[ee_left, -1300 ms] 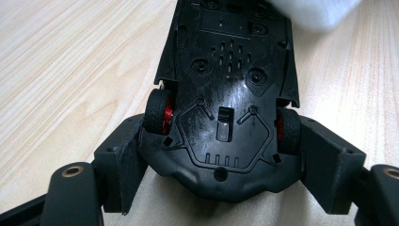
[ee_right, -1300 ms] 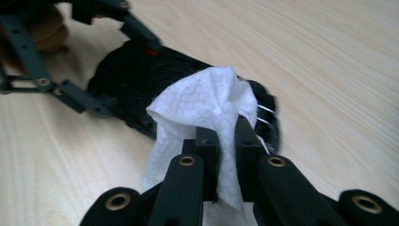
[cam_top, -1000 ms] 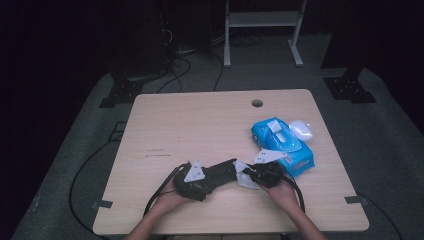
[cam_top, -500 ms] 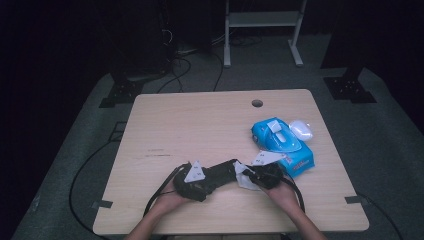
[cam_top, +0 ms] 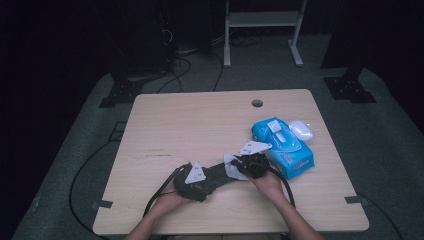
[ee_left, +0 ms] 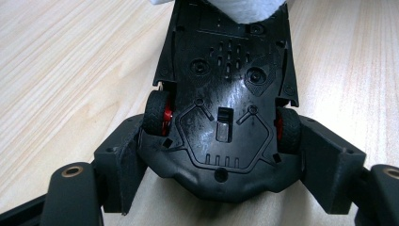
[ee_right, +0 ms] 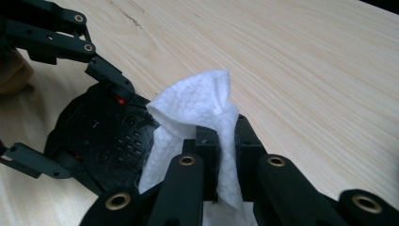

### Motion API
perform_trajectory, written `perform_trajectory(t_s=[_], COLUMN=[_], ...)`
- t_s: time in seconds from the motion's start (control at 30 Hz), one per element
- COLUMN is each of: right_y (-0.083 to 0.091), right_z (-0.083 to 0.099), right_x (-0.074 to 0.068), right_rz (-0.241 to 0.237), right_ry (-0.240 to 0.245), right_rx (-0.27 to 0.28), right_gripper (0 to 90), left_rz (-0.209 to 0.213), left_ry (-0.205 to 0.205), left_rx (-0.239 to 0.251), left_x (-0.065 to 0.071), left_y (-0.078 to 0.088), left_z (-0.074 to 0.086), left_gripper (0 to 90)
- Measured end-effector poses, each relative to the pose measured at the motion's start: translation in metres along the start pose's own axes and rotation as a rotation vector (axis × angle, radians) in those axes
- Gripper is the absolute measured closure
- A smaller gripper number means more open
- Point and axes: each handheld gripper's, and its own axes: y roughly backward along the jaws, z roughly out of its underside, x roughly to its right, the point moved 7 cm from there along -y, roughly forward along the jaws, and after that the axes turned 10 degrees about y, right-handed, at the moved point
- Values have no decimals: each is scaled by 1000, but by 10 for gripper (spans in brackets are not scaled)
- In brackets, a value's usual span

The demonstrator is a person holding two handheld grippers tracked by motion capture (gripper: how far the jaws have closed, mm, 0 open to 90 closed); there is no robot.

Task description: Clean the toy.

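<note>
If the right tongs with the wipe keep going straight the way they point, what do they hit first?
Probably the toy car: its black underside lies just ahead of the right tongs and the white wipe they pinch, held by the left tongs. How close is unclear.

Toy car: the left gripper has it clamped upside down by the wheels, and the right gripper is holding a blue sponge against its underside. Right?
Not quite. The right gripper is shut on a white wipe, not a blue sponge, as the right gripper view shows. The rest holds: the left gripper clamps the toy car upside down by its wheels.
</note>
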Motion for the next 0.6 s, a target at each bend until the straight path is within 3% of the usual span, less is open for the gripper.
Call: perform_trajectory(t_s=[0.13,0.3,0.43,0.6], right_y=[10,25,23,6], right_z=[12,28,23,8], right_x=[7,0,-10,-33], right_rz=[19,12,-25,-89], right_ry=[-24,-15,10,42], right_rx=[-16,-39,-48,-42], right_gripper=[834,834,835,836], left_rz=[8,13,3,2], left_ry=[6,8,8,-1], left_rx=[2,1,3,6], left_x=[-1,-1,1,2], left_y=[0,-1,-2,-3], left_z=[1,0,-1,-3], left_gripper=[243,243,243,243])
